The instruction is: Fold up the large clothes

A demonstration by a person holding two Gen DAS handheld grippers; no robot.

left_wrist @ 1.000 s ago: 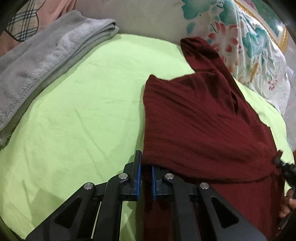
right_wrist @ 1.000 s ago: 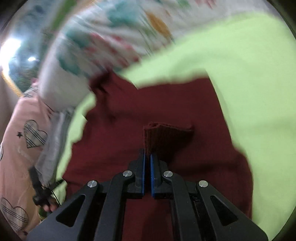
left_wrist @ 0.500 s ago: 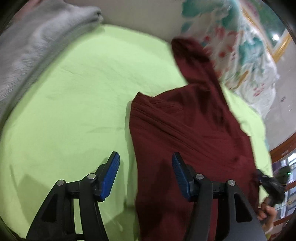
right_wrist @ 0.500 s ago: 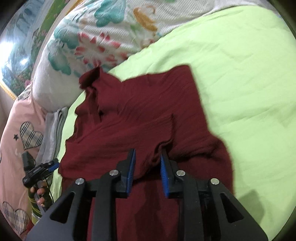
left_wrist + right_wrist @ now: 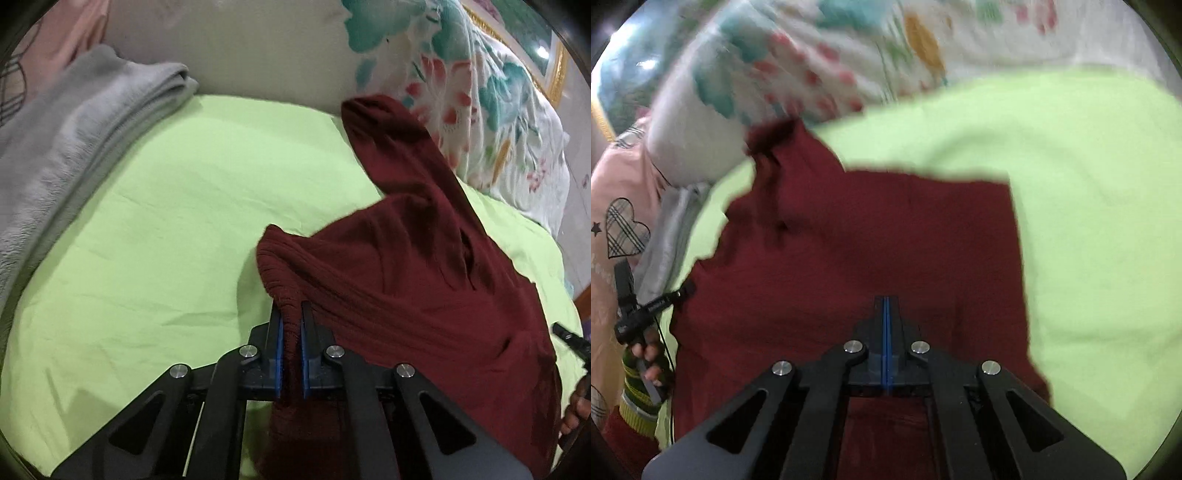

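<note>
We are mid-fold on the maroon sweater (image 5: 424,280), spread on the green bed sheet (image 5: 166,240). Our left hand-held gripper (image 5: 290,317) pinches its ribbed edge, the body trailing toward two o'clock. The right hand-held gripper (image 5: 886,306) is closed and empty, sweater at twelve. Next, we judge, carry that edge across.

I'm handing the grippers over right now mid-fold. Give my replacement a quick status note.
Left gripper: just closed, shut on a bunched ribbed edge of the maroon sweater.
Right gripper: just closed, shut with nothing between its pads, above the sweater.
Sweater lies on the green sheet, one sleeve reaching toward the floral pillow. Folded grey blanket lies to the left.
Done: partly folded at most.
Left: right gripper needs a hold, then finish folding.
</note>
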